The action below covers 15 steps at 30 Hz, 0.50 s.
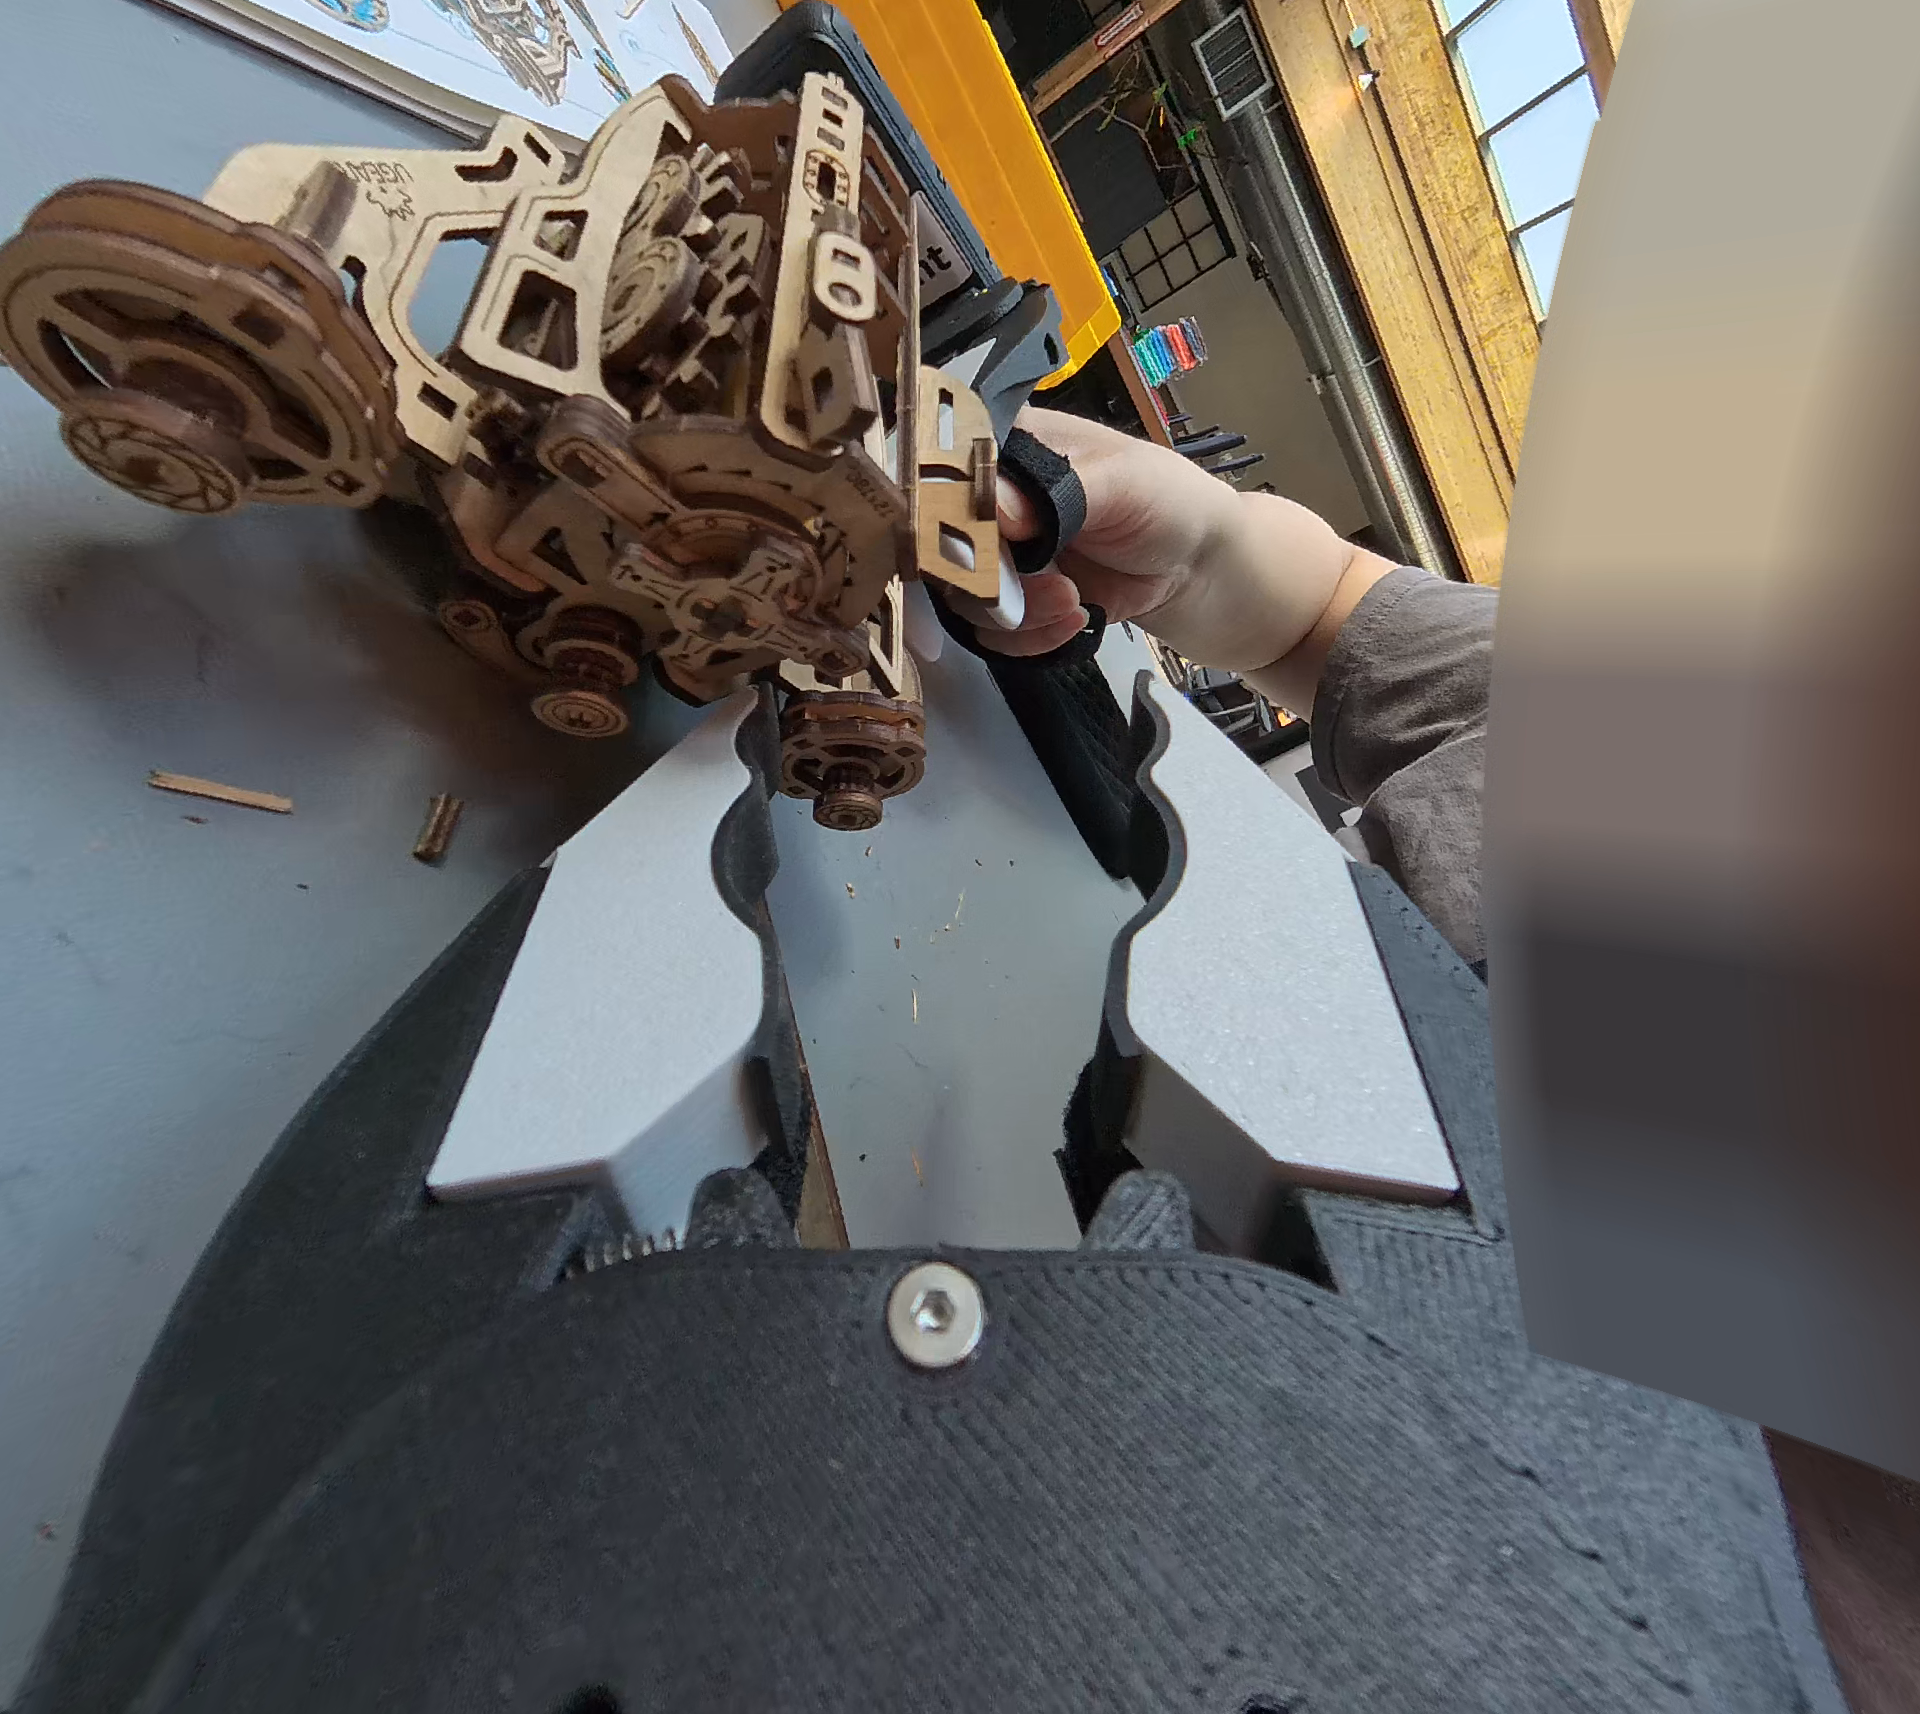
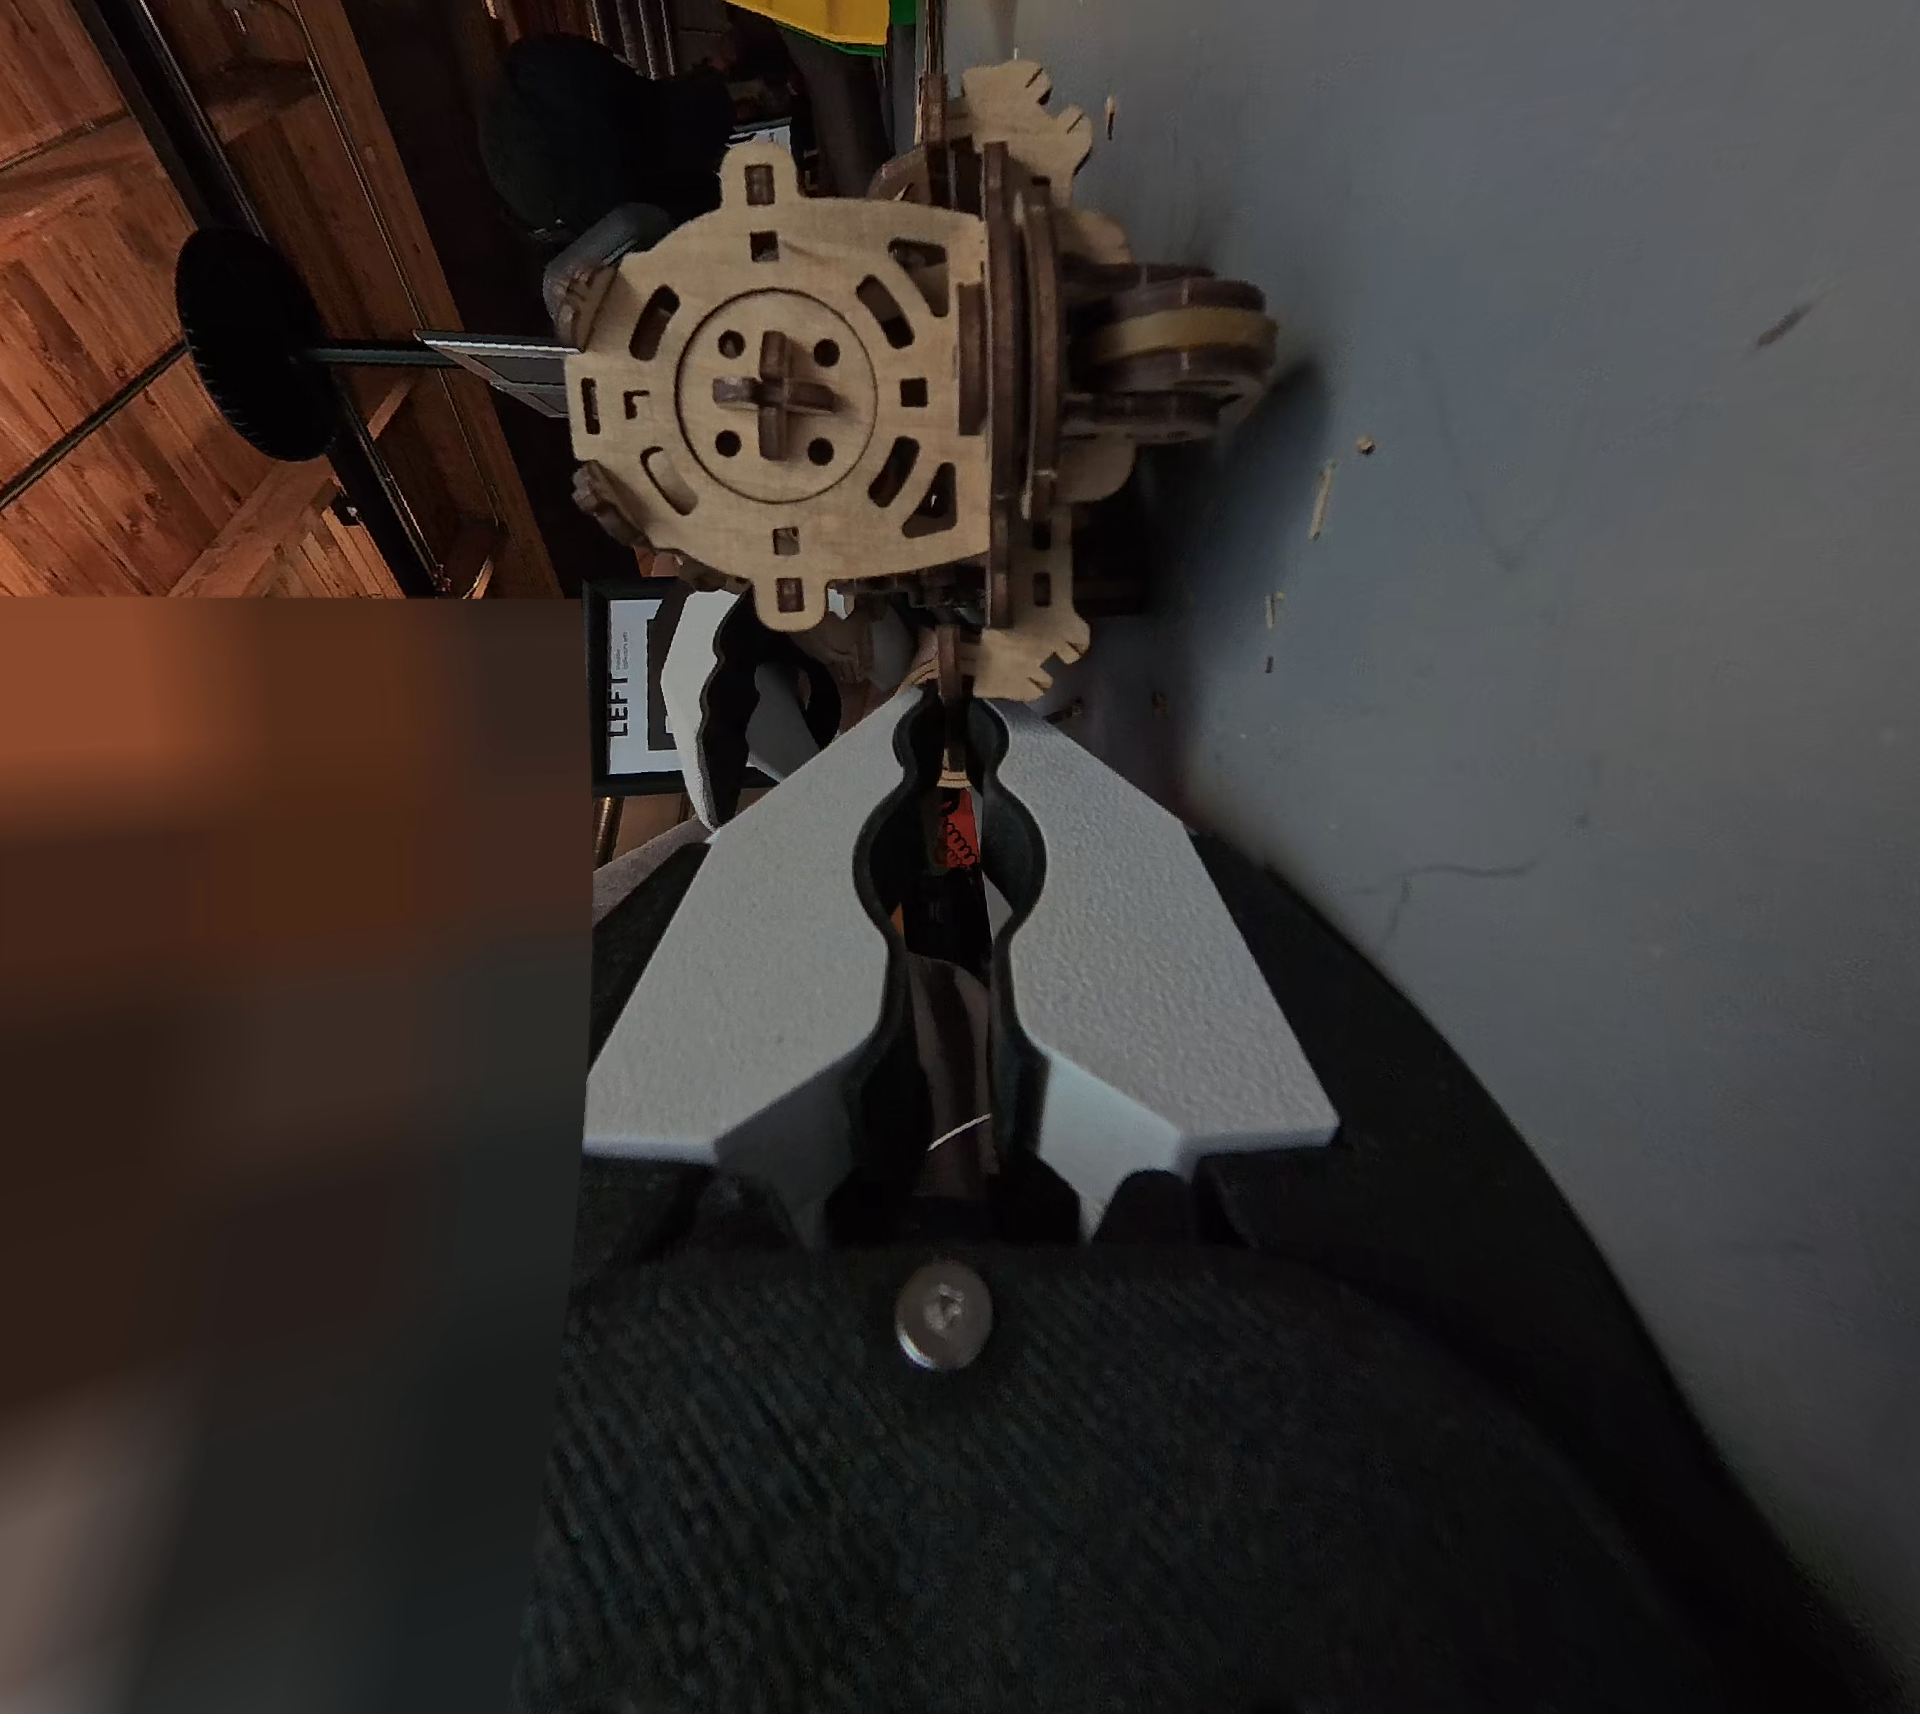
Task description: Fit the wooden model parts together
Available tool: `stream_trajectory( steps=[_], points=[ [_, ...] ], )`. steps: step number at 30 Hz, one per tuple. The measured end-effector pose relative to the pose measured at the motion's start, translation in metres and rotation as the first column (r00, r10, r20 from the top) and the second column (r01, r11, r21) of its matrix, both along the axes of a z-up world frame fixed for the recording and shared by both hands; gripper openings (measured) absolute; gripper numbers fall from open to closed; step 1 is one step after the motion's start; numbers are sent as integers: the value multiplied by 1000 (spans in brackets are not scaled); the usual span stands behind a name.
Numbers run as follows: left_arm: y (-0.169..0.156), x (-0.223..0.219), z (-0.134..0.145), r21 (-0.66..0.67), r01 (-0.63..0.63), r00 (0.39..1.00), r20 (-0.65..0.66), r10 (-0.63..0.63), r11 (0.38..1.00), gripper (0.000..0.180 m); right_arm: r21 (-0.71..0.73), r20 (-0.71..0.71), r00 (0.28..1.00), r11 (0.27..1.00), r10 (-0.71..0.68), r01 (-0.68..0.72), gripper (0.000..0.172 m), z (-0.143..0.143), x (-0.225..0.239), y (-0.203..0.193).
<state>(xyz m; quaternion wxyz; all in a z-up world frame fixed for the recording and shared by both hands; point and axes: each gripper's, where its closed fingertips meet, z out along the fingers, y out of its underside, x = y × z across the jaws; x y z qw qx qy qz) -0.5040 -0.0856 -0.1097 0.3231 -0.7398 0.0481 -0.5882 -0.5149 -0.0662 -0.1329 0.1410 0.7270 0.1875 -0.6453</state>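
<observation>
Your left gripper (image 1: 940, 729) sits nearest the lens with its jaws spread wide and nothing pressed between the pads: a small wooden roller (image 1: 852, 755) at the model's bottom end pokes in just beside the left fingertip (image 1: 717, 729), but the other pad is well clear of it. Straight ahead of that claw, the wooden model (image 1: 582, 376) rests tilted on the grey table (image 1: 156, 989), gears and cut-out plates everywhere, with a couple of wood offcuts (image 1: 218, 791) lying off to the claw's left. Your right gripper (image 2: 951, 719) is pinched down tight on a thin flat wooden tab (image 2: 951, 677) sticking out of the model's edge, right at its fingertips, so that's what's steadying the whole thing. Handling-wise, I'd guess this is light but pretty fragile: thin laser-cut ply, stiff across the plates, easy to snap at tabs and gear teeth. If you're bringing the open claw in, I'd go for the solid outer frame plates or the chunky roller hub, not the little cross pieces or spokes. Squeeze gently, since the press-fit joints could probably pop loose.
</observation>
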Motion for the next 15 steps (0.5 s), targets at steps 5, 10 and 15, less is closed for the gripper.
stream_trajectory(
  steps=[5,10,15],
  points=[
    [0,0,1,-6,5,1000,23,-5,1000,69,3,-2,1000,1000,-2,2,1,0,0,1],
    [0,1,2,-2,6,999,33,-6,1000,70,10,-3,1000,1000,-5,5,2,0,1,1],
    [0,1,1,-1,2,1000,31,-2,1000,69,12,-3,1000,1000,-7,7,1,0,1,1]
  ],
)
